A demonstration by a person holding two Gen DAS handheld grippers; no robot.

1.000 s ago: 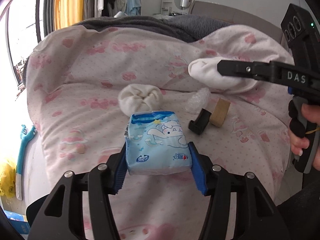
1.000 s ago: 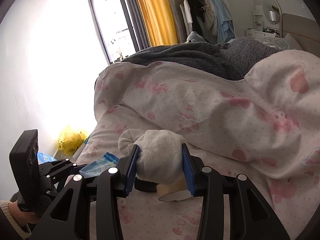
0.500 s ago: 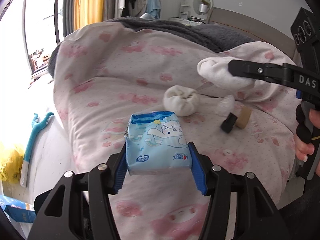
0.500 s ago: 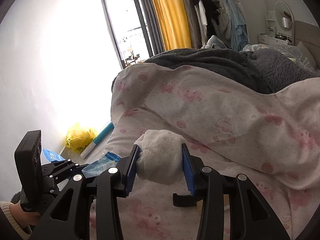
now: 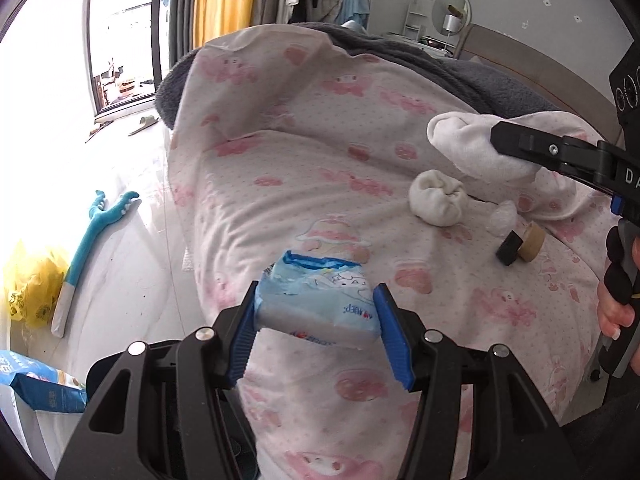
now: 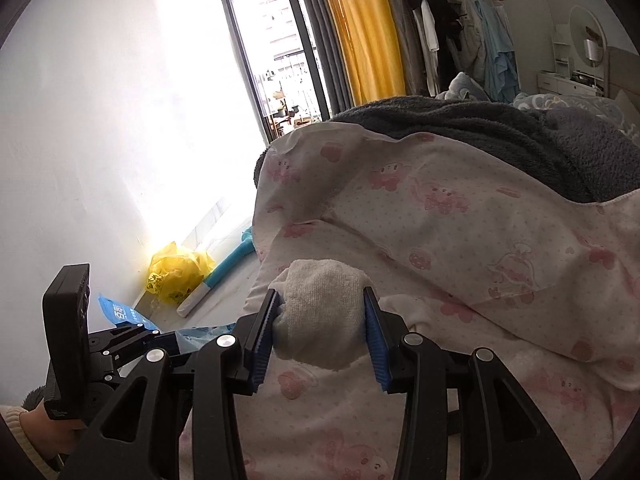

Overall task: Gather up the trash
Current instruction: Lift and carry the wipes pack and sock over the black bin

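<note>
bedding fills most of both views: a pink-printed quilt (image 5: 328, 184) with a grey blanket (image 6: 500, 128) bunched on top. on the floor beside the bed lies a yellow bag (image 5: 28, 280). your right gripper (image 6: 320, 320) is clamped on a rolled white towel (image 6: 320, 312), lifted above the quilt. your left gripper (image 5: 316, 312) is clamped on a blue tissue pack (image 5: 320, 300), raised over the bed's near edge. another white cloth ball (image 5: 438, 198) rests on the quilt, with a tape roll (image 5: 531, 242) and a black clip (image 5: 508, 247) touching each other nearby.
</note>
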